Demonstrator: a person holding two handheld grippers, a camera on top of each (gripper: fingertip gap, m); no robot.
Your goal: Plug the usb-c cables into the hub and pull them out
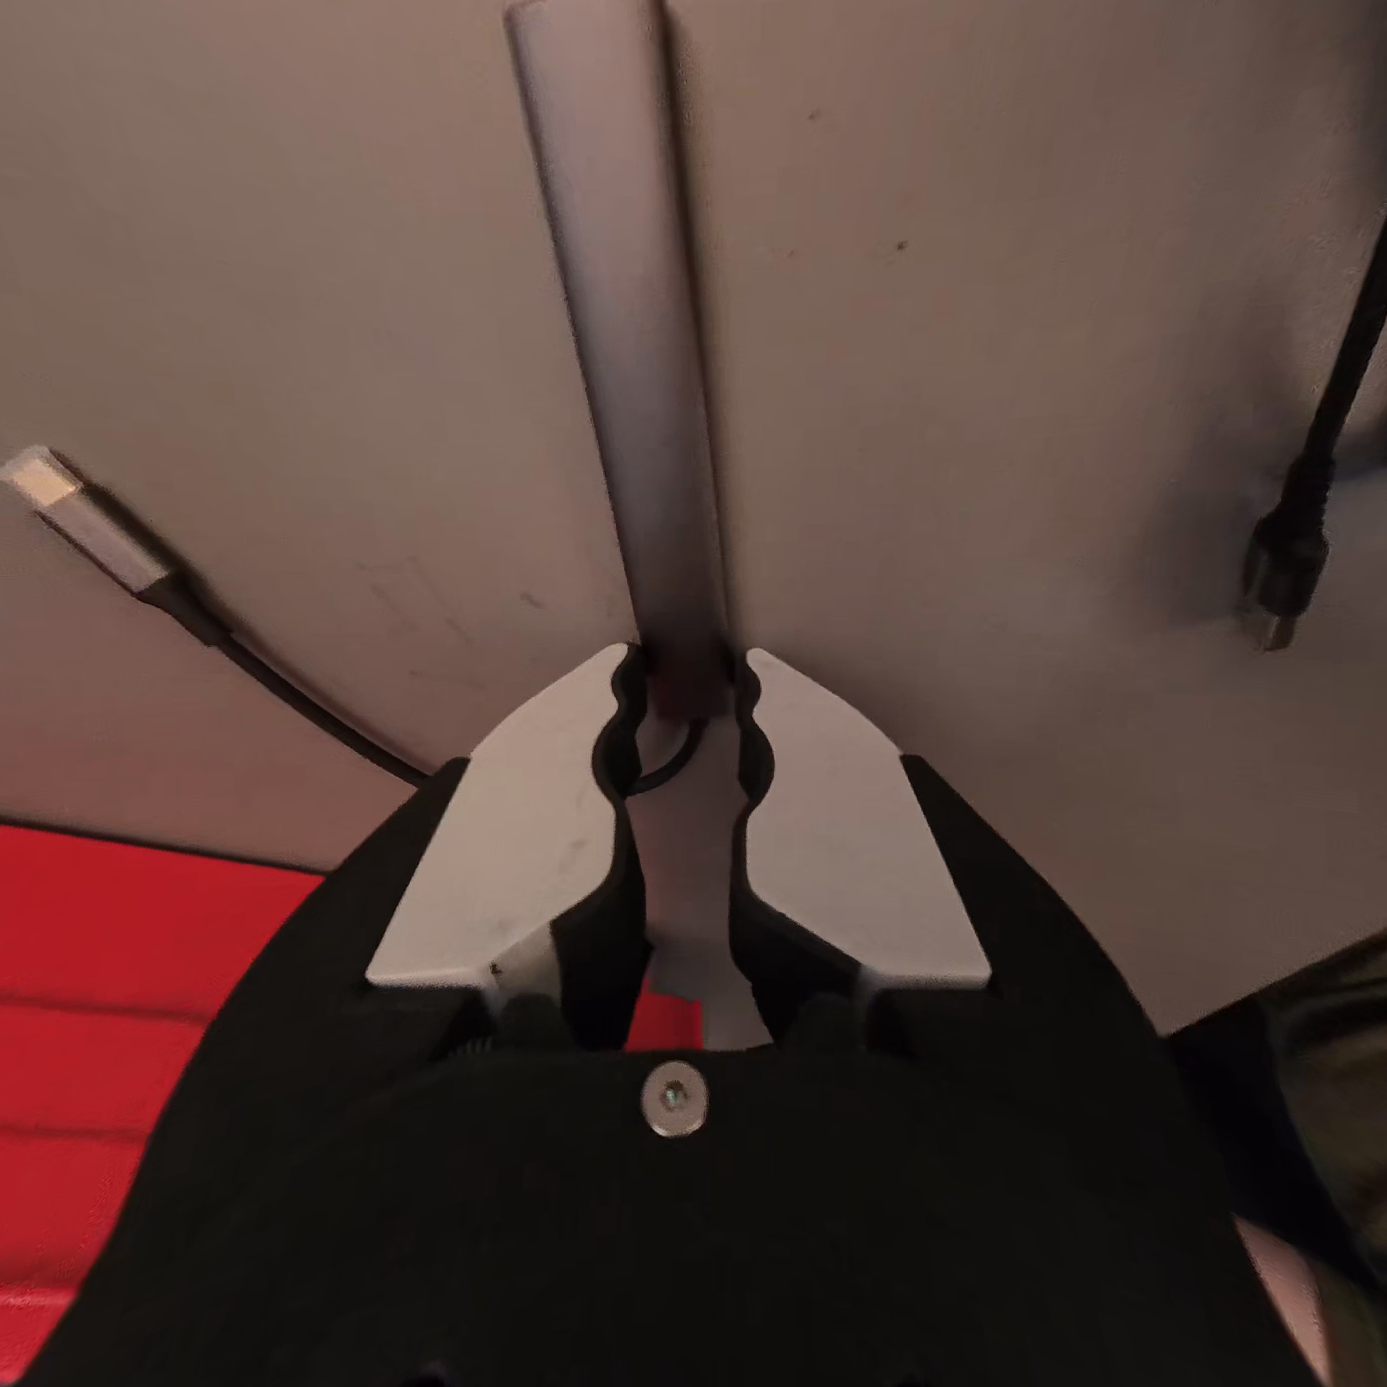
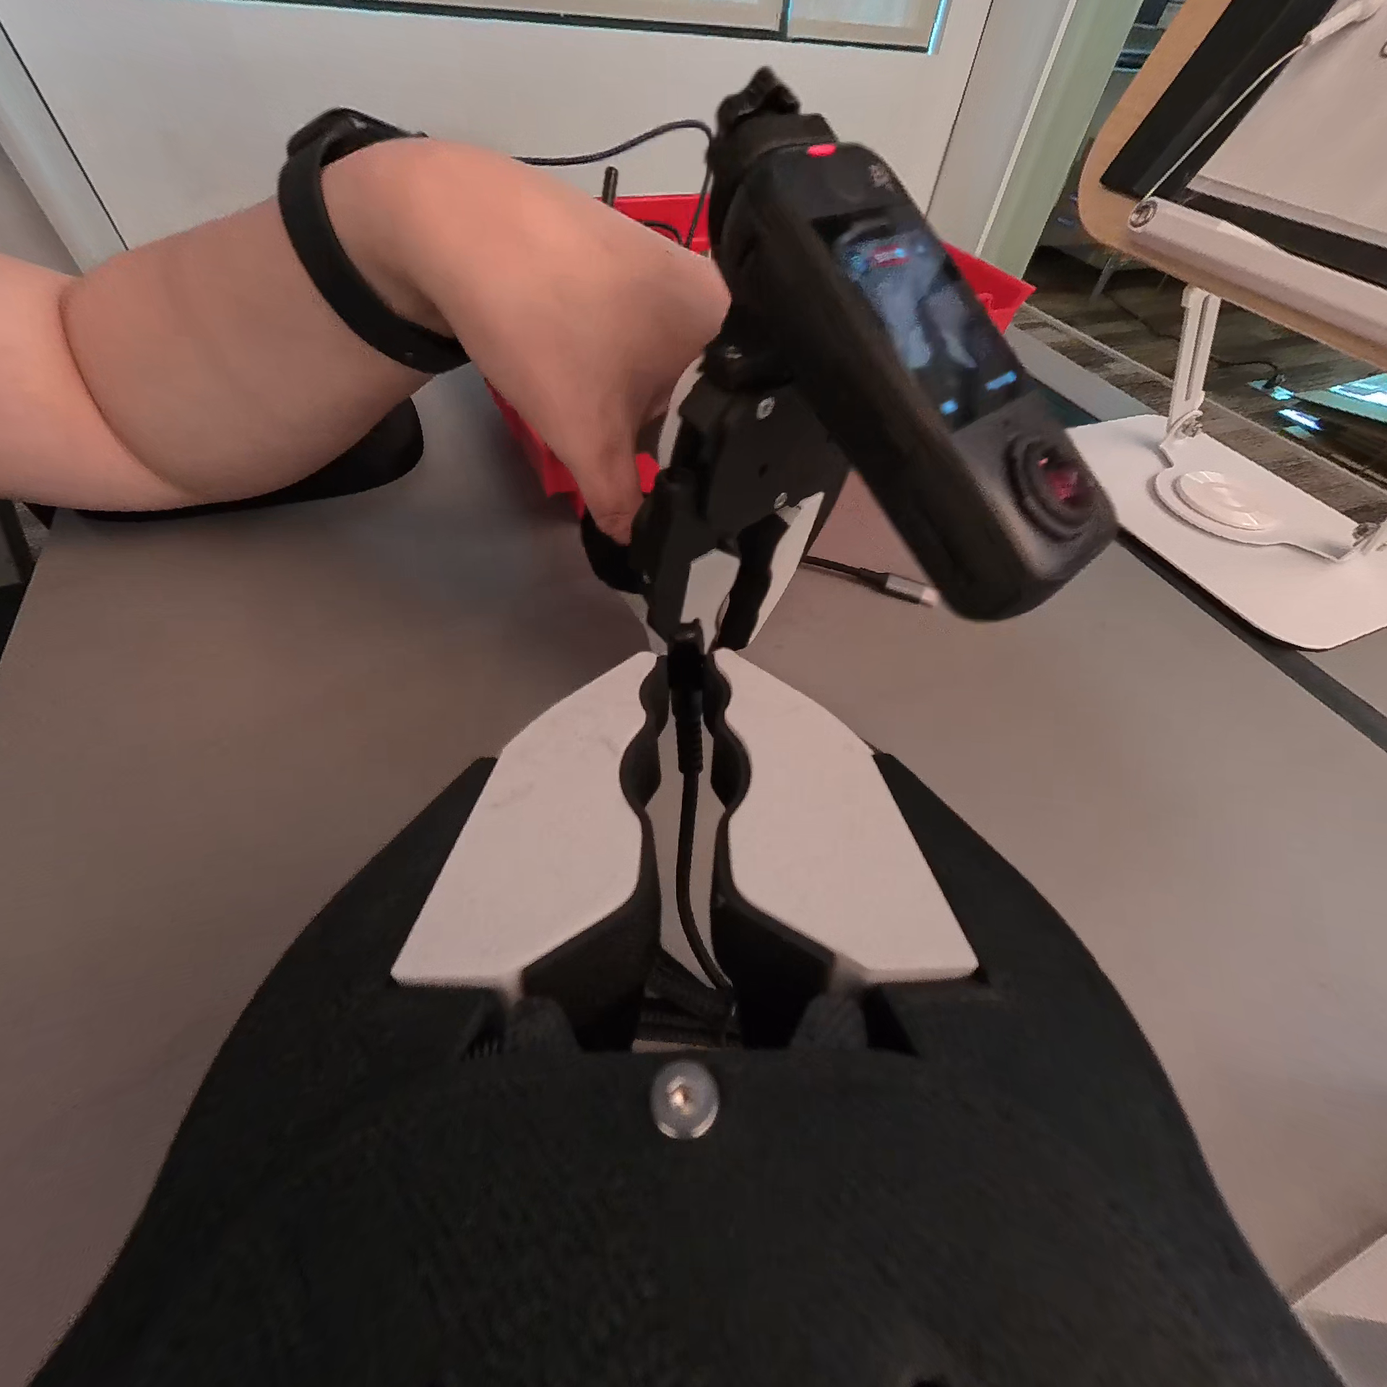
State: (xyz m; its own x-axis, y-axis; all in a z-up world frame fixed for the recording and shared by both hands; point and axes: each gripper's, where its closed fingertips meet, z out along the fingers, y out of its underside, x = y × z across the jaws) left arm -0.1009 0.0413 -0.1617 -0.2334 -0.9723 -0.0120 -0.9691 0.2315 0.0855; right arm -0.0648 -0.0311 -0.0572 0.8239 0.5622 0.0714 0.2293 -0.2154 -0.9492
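The left gripper (image 1: 687, 664) pinches the slim silver hub (image 1: 623, 360) at its near end over the grey table (image 1: 976, 300); the right gripper (image 2: 687, 664) clamps a black cable plug (image 2: 687, 713) (two others lie loose).

The hub (image 1: 638, 360) lies on the worktop (image 1: 976, 300) between 2 loose cable plugs, 1 left (image 1: 82, 518), 1 right (image 1: 1283, 555).

The hub (image 1: 638, 375) runs out of the top edge of the left wrist view, and its near end sits hidden between the jaws. The black cable (image 1: 1321, 420) is cut by the right edge. In the right wrist view, the plug's (image 2: 684, 679) tip is hidden, so its seating cannot be told. The camera (image 2: 916, 375) is motion-blurred.
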